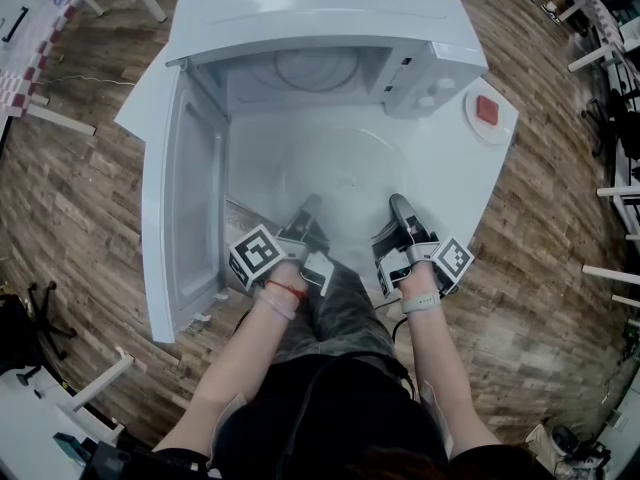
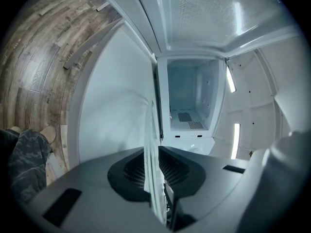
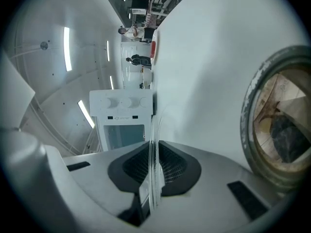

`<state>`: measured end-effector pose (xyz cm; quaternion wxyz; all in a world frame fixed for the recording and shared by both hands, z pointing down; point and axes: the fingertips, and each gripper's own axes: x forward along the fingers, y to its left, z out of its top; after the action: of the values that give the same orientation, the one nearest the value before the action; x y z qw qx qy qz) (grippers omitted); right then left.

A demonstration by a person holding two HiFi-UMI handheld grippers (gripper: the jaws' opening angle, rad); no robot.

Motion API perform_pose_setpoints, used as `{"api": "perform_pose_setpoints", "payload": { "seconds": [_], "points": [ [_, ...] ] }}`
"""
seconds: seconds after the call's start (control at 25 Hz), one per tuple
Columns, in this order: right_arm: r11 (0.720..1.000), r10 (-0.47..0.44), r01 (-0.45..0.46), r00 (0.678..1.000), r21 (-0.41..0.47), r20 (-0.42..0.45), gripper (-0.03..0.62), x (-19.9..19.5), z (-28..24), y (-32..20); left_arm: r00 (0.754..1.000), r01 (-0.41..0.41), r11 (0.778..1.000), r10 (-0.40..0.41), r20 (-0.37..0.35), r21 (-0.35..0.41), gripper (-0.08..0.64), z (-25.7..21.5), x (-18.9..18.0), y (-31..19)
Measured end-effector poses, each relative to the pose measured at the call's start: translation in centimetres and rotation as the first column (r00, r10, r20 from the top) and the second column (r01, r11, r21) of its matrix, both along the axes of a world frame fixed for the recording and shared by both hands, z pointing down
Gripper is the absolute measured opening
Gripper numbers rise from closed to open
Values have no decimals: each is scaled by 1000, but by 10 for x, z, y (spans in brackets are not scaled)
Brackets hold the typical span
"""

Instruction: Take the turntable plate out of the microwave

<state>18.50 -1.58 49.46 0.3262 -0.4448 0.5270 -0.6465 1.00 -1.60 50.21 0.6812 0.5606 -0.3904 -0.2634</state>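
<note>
The clear glass turntable plate (image 1: 340, 173) hangs level over the white table (image 1: 470, 183), in front of the open microwave (image 1: 320, 18). My left gripper (image 1: 305, 213) is shut on its near-left rim and my right gripper (image 1: 398, 208) is shut on its near-right rim. In the left gripper view the plate's rim (image 2: 151, 130) runs edge-on between the dark pads of the left gripper (image 2: 154, 154). The right gripper view shows the same, the glass edge (image 3: 156, 130) pinched in the right gripper (image 3: 153, 164).
The microwave door (image 1: 180, 198) stands swung out to the left, next to my left gripper. A roller ring (image 1: 318, 68) lies in the cavity. A small white dish (image 1: 478, 128) with a red block (image 1: 487, 110) sits at the table's right. Wooden floor surrounds the table.
</note>
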Motion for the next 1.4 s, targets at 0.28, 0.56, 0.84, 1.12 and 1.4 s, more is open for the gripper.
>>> {"api": "perform_pose_setpoints", "payload": {
  "seconds": [0.28, 0.56, 0.84, 1.12, 1.4],
  "points": [
    [1000, 16, -16, 1000, -11, 9, 46, -1, -1, -3, 1000, -26, 1000, 26, -7, 4, 59, -1, 3, 5],
    [999, 34, -34, 999, -14, 12, 48, 0, -1, -4, 998, -50, 999, 50, -28, 2, 72, -2, 12, 16],
    [999, 44, -44, 998, -14, 35, 51, -8, -2, -6, 983, -165, 986, 165, -81, 14, 72, -13, 49, 43],
    [999, 37, -37, 999, -18, 35, 49, -9, 1, -8, 973, -197, 980, 196, -123, -1, 69, -14, 67, 55],
    [1000, 11, -10, 999, -24, 34, 49, -10, 7, -8, 971, -180, 983, 170, -169, -46, 43, -8, 66, 55]
  ]
}}
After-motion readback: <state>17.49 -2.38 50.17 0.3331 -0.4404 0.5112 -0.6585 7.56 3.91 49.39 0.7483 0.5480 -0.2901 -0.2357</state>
